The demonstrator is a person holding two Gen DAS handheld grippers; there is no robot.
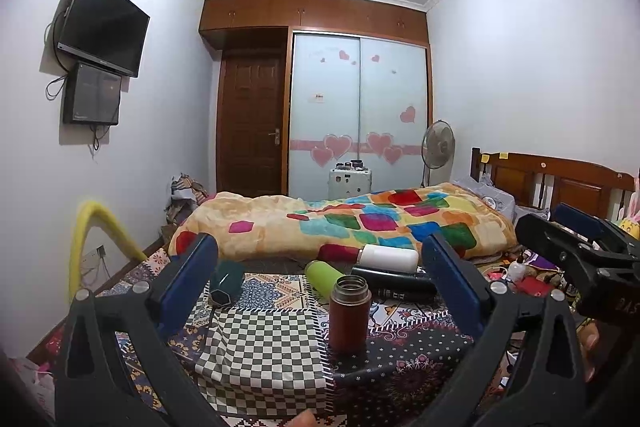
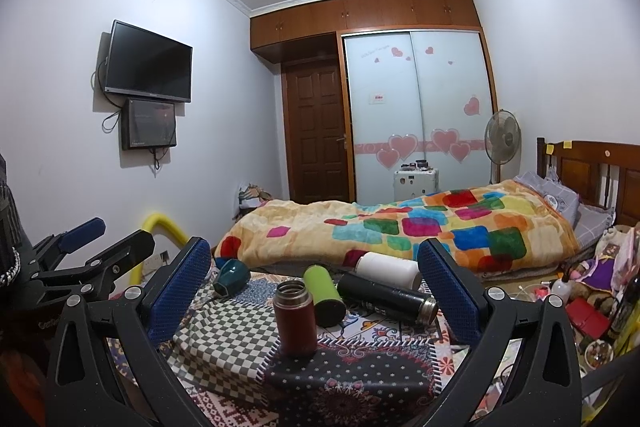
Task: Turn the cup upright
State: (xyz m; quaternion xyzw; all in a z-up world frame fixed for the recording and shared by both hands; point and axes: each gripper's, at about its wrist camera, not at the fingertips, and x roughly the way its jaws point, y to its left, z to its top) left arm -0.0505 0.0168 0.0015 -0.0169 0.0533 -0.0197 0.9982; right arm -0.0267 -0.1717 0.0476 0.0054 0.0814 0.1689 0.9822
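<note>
A red-brown flask (image 1: 349, 313) stands upright on the patterned cloth; it also shows in the right wrist view (image 2: 295, 313). Behind it lie on their sides a green cup (image 1: 322, 273) (image 2: 323, 289), a black flask (image 1: 396, 283) (image 2: 386, 297) and a white cup (image 1: 387, 257) (image 2: 388, 269). A dark teal cup (image 1: 227, 283) (image 2: 231, 277) lies on its side at the left. My left gripper (image 1: 320, 287) is open and empty, short of the cups. My right gripper (image 2: 316, 287) is open and empty too. Each gripper shows at the edge of the other's view.
The cups rest on a cloth-covered surface (image 1: 260, 351) at the foot of a bed with a colourful blanket (image 1: 360, 223). A yellow foam tube (image 1: 96, 227) stands at the left. Clutter and small bottles (image 2: 560, 287) lie to the right.
</note>
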